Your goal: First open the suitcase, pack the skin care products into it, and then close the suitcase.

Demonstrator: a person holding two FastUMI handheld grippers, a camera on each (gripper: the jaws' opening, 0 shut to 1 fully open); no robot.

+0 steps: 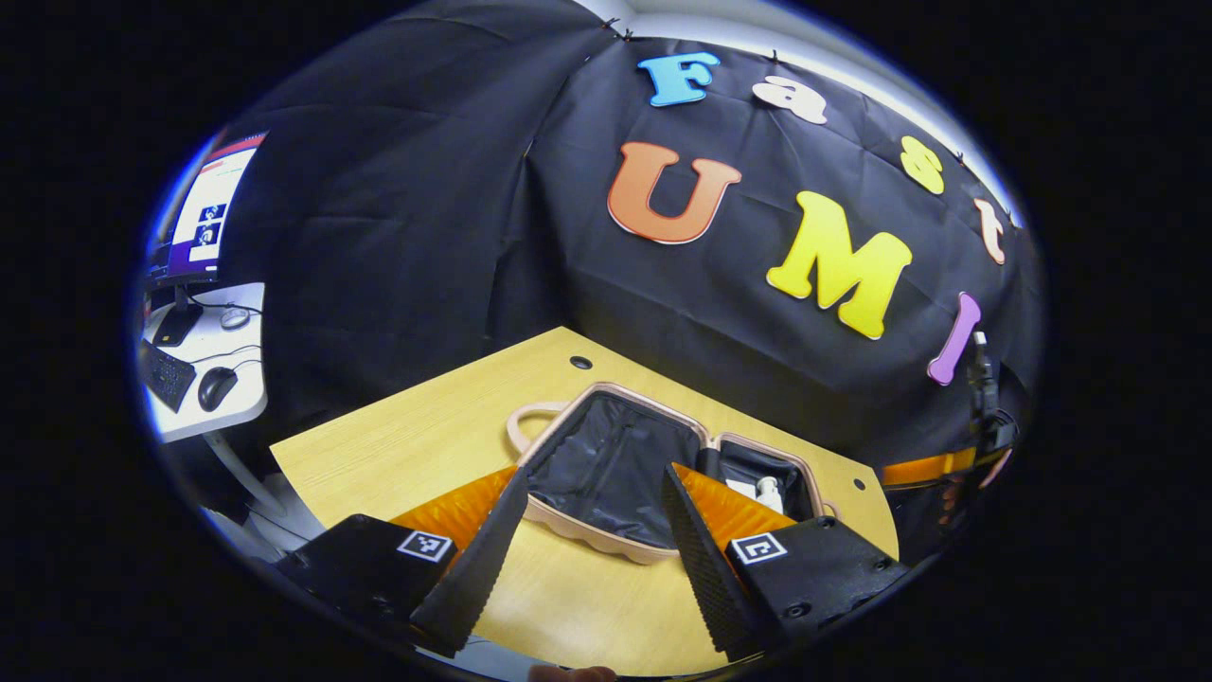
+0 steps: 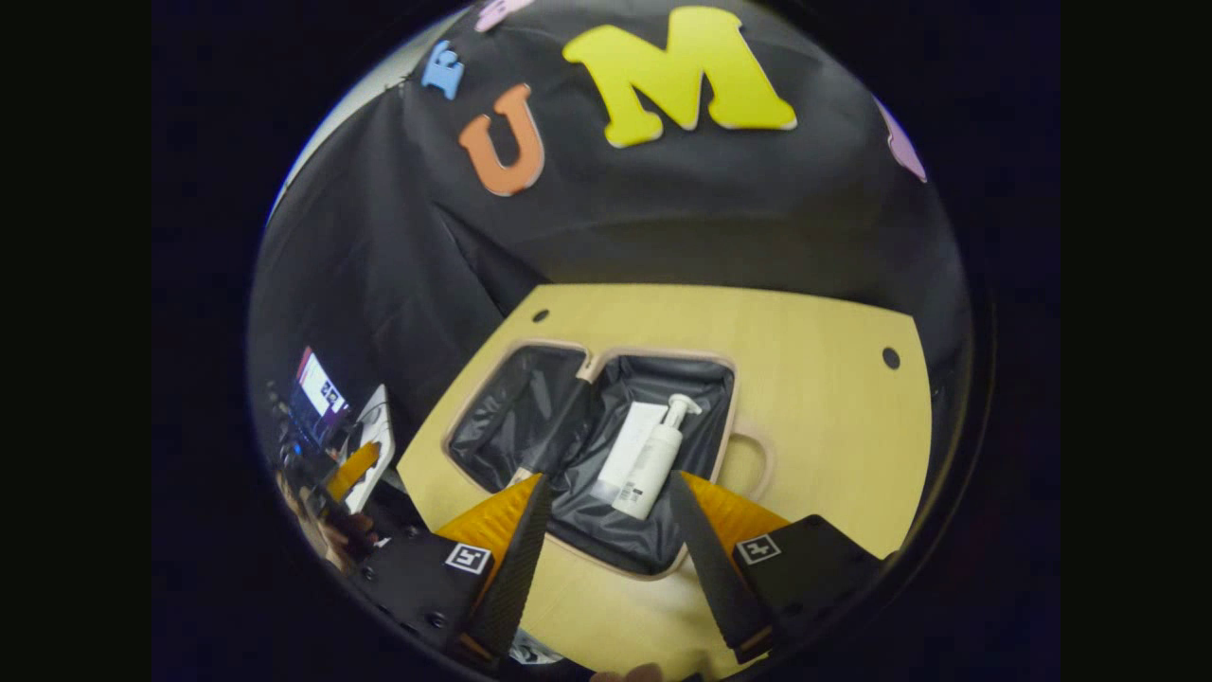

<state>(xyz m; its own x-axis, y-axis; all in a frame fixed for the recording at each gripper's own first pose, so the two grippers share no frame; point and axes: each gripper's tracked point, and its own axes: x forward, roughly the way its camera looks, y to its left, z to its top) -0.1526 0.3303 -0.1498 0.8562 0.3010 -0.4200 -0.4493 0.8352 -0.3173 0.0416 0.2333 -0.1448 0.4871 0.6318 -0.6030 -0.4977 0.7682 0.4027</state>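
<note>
The suitcase (image 1: 606,455) lies open and flat on the wooden table (image 1: 426,426), a beige shell with black lining. In the right gripper view its left half (image 2: 511,407) holds nothing, while the right half holds a white pump bottle (image 2: 655,459) and a white tube (image 2: 628,443) lying side by side. The bottle's top (image 1: 769,493) peeks out of the far half in the left gripper view. My left gripper (image 1: 595,474) hovers open over the near rim. Open too, my right gripper (image 2: 608,480) hangs above the half with the products. Neither holds anything.
The suitcase handle (image 2: 753,464) sticks out to the right. The table (image 2: 814,379) has small round holes (image 2: 890,358) near its corners. A side desk (image 1: 204,360) with a monitor, keyboard and mouse stands at the left. Black cloth walls close the back.
</note>
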